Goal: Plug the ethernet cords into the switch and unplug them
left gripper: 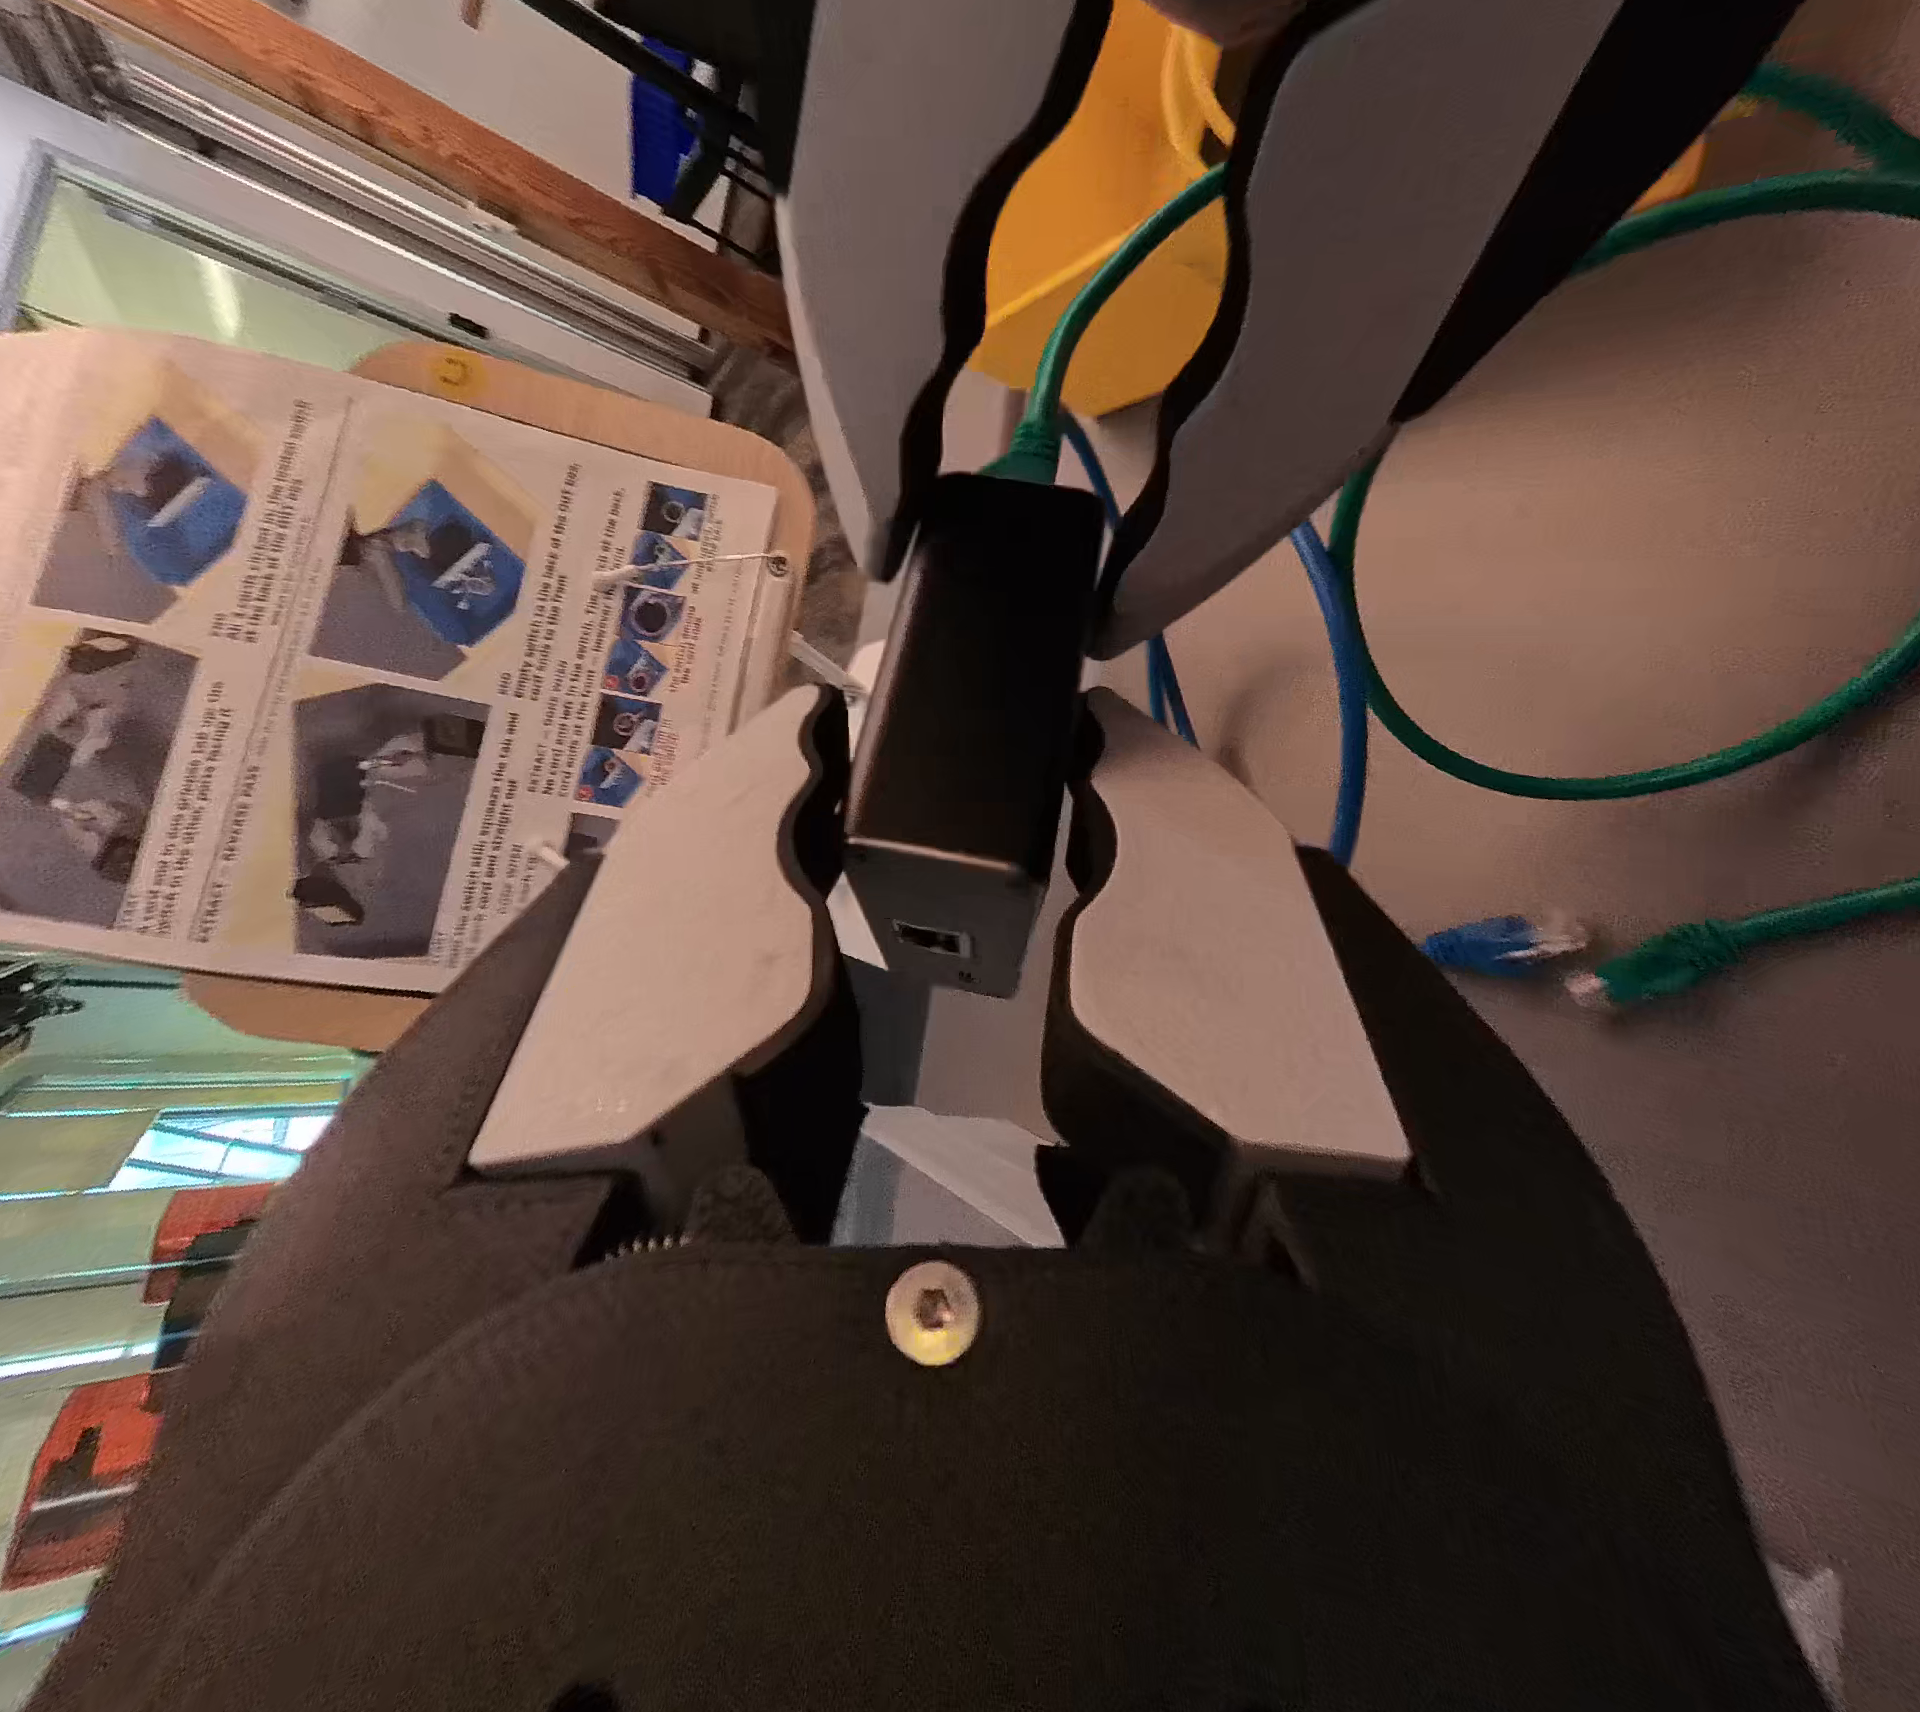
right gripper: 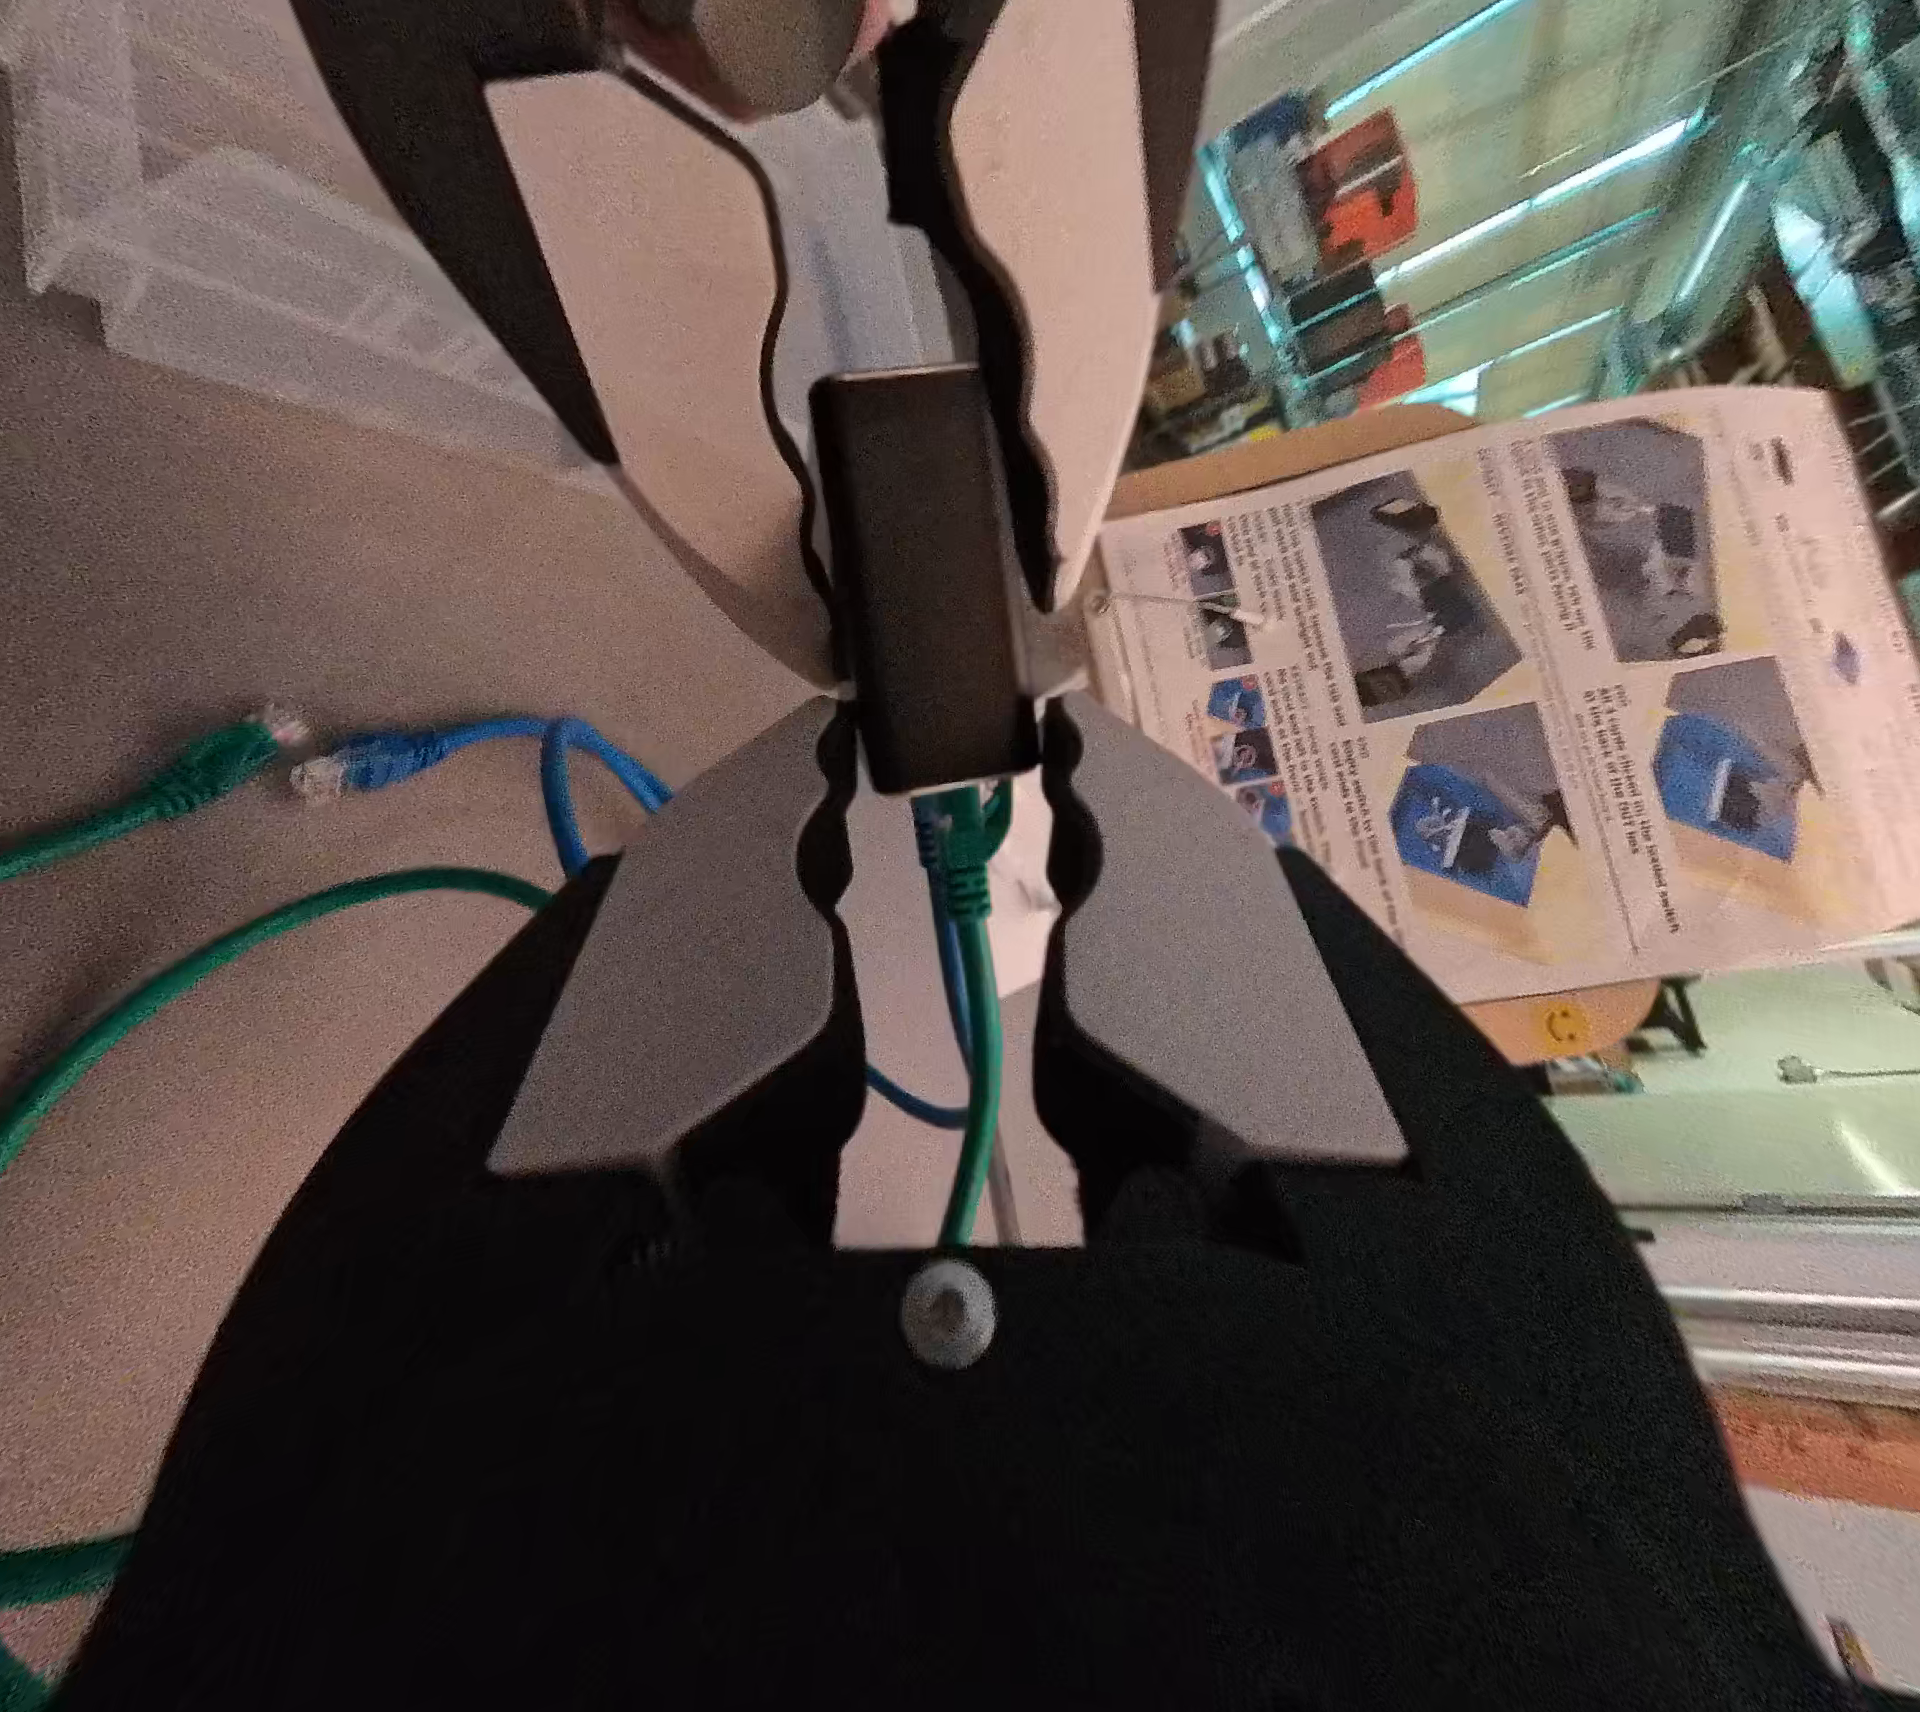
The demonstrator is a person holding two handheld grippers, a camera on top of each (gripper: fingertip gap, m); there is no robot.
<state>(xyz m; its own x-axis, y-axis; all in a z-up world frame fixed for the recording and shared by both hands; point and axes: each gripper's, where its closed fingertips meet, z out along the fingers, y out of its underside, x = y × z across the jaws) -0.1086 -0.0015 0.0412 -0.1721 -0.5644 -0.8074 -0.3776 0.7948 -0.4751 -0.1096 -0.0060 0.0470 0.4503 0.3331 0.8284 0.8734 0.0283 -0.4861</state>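
The black switch [left gripper: 966, 706] is held in the air between both grippers. My left gripper [left gripper: 956, 717] is shut on its near end, where an empty port [left gripper: 930, 937] faces the camera. My right gripper [right gripper: 940, 717] is shut on the other end, and shows from above in the left wrist view [left gripper: 997, 592]. A green cord [right gripper: 971, 873] and a blue cord [right gripper: 940, 924] are plugged into the end by my right gripper. Their loose plugs, blue [left gripper: 1496, 940] and green [left gripper: 1662, 966], lie on the table [left gripper: 1610, 602].
A printed instruction sheet [left gripper: 343, 675] on a wooden board stands beside the switch, seen also in the right wrist view [right gripper: 1507, 675]. A yellow object [left gripper: 1101, 208] sits behind the cords. A clear plastic bin [right gripper: 208, 228] is at the table's far side. Cord loops [left gripper: 1558, 769] spread over the table.
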